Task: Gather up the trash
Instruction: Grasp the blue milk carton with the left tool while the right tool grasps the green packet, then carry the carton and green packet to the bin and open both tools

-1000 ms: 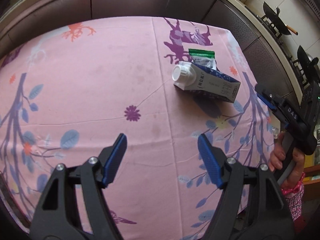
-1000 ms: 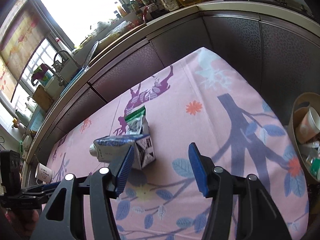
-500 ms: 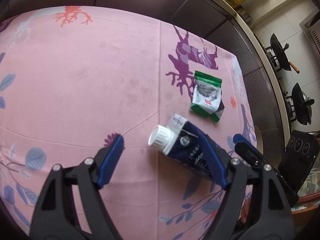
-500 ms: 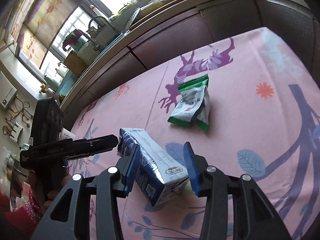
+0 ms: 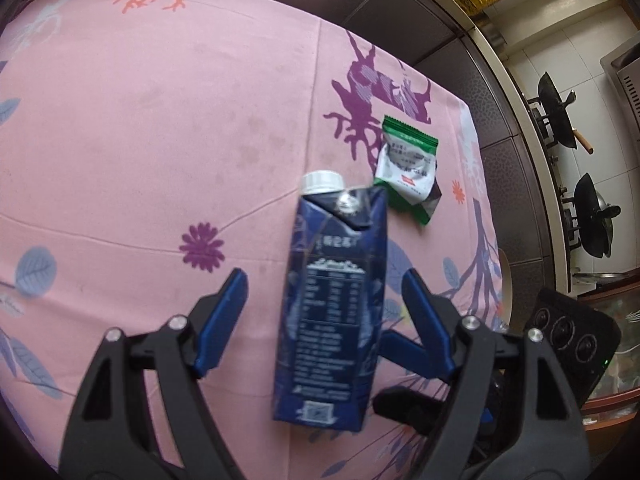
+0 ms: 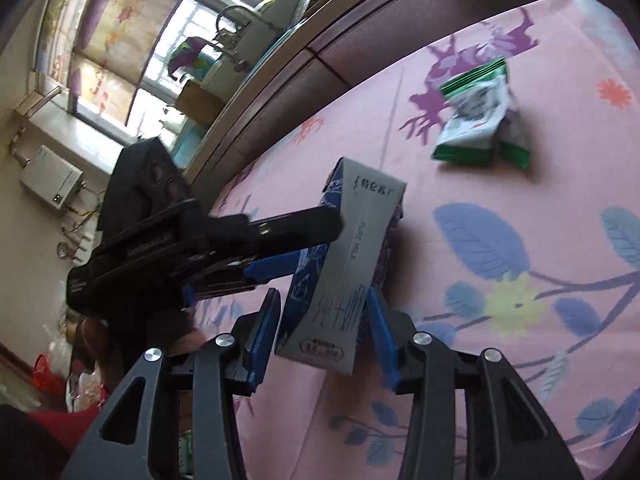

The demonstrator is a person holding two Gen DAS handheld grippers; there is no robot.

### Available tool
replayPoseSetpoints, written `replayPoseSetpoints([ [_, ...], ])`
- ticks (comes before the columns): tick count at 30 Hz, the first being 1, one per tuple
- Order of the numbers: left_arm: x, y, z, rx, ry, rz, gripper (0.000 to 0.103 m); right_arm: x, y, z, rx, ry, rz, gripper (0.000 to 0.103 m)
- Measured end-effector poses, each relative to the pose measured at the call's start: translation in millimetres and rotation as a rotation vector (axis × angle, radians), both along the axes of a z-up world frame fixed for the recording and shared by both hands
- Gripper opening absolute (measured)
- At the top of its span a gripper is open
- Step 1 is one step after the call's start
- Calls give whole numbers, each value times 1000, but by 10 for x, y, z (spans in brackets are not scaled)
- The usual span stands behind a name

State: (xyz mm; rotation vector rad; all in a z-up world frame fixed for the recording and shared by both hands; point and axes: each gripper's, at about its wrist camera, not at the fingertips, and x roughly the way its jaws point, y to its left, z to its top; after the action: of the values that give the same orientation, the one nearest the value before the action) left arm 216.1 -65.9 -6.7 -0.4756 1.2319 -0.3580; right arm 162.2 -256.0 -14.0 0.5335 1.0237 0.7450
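Note:
A dark blue milk carton [image 5: 336, 300] with a white cap is held up off the pink tablecloth. My right gripper [image 6: 322, 332] is shut on its lower part; the carton's grey side [image 6: 352, 264] faces that camera. My left gripper [image 5: 324, 300] is open, its fingers on either side of the carton without touching it. In the right wrist view the left gripper's fingers [image 6: 280, 236] reach in from the left beside the carton. A green and white snack wrapper [image 5: 408, 168] lies on the cloth beyond the carton, also in the right wrist view [image 6: 476, 124].
The table carries a pink floral tablecloth [image 5: 160, 120]. Dark cabinets [image 5: 400, 20] run along its far side. A stove with woks [image 5: 592, 216] stands at the right. A basket rim [image 5: 506, 280] shows past the table's right edge.
My right gripper has closed on the carton and lifted it from lying on the cloth to upright in the air. My left gripper has moved in around it.

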Motion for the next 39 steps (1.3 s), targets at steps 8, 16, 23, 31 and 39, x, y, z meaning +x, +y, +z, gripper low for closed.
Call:
replayPoseSetpoints([
  [8, -43, -97, -73, 178, -89, -47, 76, 359, -736, 220, -187, -83, -341, 43],
  [16, -139, -49, -74, 240, -167, -42, 54, 1011, -677, -103, -286, -42, -388, 43],
  [23, -259, -65, 57, 226, -181, -36, 54, 816, -549, -110, -232, -76, -347, 0],
  [31, -283, -1016, 439, 216, -268, -223, 54, 86, -1656, 92, -140, -94, -540, 0],
  [39, -314, -2812, 610, 108, -310, -530, 54, -849, -3193, 113, -176, -79, -856, 0],
])
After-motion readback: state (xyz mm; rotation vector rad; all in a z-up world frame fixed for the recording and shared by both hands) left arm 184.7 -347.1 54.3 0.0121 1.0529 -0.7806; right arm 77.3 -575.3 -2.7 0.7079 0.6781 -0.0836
